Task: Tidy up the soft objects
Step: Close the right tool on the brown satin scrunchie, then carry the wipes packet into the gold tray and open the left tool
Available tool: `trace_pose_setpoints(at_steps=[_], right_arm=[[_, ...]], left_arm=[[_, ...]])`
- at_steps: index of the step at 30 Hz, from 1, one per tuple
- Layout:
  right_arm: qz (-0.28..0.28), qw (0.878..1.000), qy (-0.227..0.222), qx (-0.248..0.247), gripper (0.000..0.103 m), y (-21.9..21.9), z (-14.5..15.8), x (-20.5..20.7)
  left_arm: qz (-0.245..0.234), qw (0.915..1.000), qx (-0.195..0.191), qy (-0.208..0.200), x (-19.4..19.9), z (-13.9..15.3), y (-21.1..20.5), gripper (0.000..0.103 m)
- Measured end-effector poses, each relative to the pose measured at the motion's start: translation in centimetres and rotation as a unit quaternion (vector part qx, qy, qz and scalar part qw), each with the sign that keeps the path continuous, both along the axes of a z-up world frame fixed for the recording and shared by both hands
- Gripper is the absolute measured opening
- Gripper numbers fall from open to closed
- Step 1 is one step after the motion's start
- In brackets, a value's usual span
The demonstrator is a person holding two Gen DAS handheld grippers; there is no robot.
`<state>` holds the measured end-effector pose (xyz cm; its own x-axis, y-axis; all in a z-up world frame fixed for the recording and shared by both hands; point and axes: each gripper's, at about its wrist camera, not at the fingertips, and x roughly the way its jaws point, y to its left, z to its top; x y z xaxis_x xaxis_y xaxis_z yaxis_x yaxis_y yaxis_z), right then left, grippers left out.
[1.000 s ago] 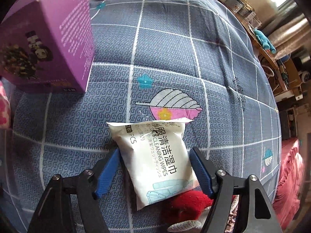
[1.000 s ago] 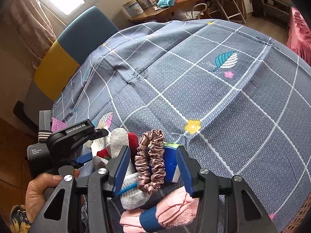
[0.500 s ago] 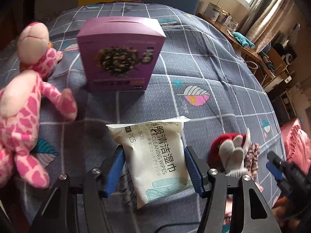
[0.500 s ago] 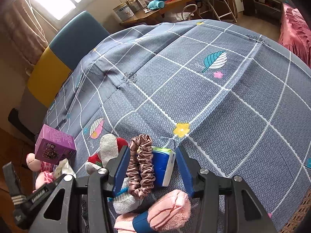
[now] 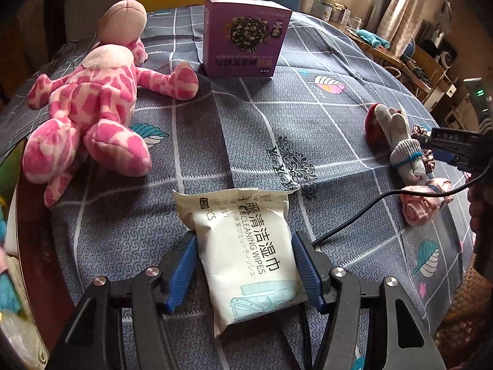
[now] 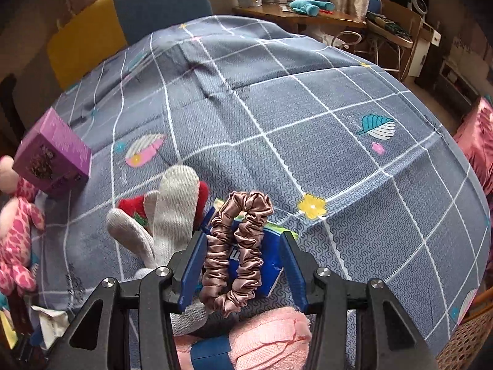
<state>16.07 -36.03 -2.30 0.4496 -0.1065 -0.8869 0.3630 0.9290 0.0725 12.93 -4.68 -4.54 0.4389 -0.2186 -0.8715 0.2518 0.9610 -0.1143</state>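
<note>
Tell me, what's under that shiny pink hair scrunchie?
The scrunchie lies on a blue packet, both between the right gripper pads. Some white lettering and a green edge show; the scrunchie hides the rest of its face. Beneath is the grey checked bedspread.

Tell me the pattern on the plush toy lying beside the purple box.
Hot-pink blotches on pale pink, giraffe-like, on the plush toy; clearest in the left wrist view.

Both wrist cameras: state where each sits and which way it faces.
Left wrist: behind the left gripper, looking down along its fingers at the wipes pack they clamp; the right gripper shows at right.
Right wrist: behind the right gripper, facing the scrunchie and blue pack.
Shared: purple box, pink plush, glove.
</note>
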Motion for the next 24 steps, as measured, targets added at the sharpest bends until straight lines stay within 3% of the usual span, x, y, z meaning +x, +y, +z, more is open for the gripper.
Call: trace_pose_setpoints(at_steps=[1,2,3,4,15,19,22,24], right_arm=[[0.006,1.0,0.013,-0.007,0.045,0.2,-0.5,0.2],[0.013,1.0,0.013,-0.023,0.033,0.5,-0.5,0.2],[0.017,0.999,0.011,-0.032,0.027,0.7,-0.4,0.2],[0.016,0.999,0.012,-0.034,0.025,0.7,-0.5,0.1],[0.013,1.0,0.003,-0.026,0.025,0.4,-0.7,-0.1],[0.024,0.998,0.005,-0.051,0.024,1.1,-0.6,0.1],[0.028,0.998,0.004,-0.058,0.014,1.3,-0.4,0.1],[0.027,0.998,0.003,-0.062,0.013,1.3,-0.3,0.1]], left_arm=[[0.001,1.0,-0.003,0.0,0.1,-0.1,0.0,0.064],[0.002,1.0,-0.005,0.002,0.3,-0.4,0.0,0.065],[0.006,0.9999,-0.009,0.005,0.4,-0.6,0.0,0.066],[0.005,1.0,-0.007,0.003,0.4,-0.6,0.0,0.066],[0.023,0.9993,0.011,-0.029,-0.7,-0.3,0.3,0.061],[0.026,0.998,0.006,-0.057,-2.5,1.6,0.9,0.061],[0.025,0.996,0.009,-0.085,-3.8,3.5,1.6,0.061],[0.031,0.9947,0.001,-0.098,-4.4,4.9,2.3,0.061]])
